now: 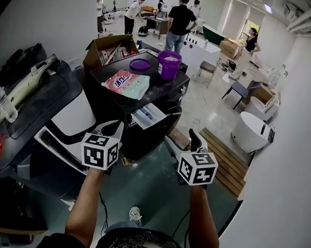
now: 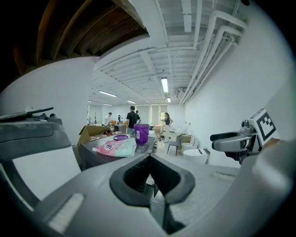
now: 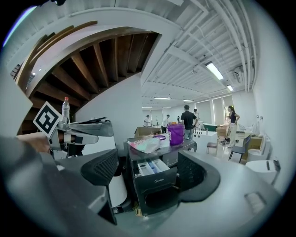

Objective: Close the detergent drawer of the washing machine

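Both of my grippers hang in front of the washing machine [image 1: 149, 144], well apart from it, and neither holds anything. The left gripper [image 2: 149, 158] has its jaws pressed together on nothing. The right gripper [image 3: 150, 172] has its jaws spread wide, and between them I see the front of the machine. The detergent drawer [image 1: 147, 116] stands pulled out at the top of the machine's front, toward its left side, with its white compartments open upward.

I judge it to be a light, stiff plastic tray that slides in with little resistance. A grasp seems not necessary. I would lay a jaw flat against the dark front panel of the drawer, near its middle, and push straight in, because a push at one corner may skew it and make it jam.
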Tool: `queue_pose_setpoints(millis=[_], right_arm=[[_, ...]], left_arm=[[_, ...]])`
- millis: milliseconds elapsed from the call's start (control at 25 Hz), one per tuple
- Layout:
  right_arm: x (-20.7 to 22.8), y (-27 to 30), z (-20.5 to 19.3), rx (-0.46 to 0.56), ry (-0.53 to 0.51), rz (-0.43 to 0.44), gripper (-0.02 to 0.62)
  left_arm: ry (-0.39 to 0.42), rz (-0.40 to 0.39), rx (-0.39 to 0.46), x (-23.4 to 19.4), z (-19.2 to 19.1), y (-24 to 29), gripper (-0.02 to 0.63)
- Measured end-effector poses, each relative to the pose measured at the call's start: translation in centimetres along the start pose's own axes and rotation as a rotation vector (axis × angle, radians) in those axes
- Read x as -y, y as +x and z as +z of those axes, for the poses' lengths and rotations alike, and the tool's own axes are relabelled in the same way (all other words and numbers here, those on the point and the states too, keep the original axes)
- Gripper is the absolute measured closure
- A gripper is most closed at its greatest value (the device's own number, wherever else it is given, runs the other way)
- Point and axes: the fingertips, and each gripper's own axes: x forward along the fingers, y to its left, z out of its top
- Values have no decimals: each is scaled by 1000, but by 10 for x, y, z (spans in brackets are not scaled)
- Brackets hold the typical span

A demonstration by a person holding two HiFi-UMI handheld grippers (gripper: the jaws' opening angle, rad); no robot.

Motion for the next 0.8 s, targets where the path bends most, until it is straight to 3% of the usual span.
queue_pose_setpoints(millis=[800], right_arm=[[11, 65, 6, -6, 64, -36, 181]], left_arm=[[16, -67, -17, -42, 13, 59, 604]])
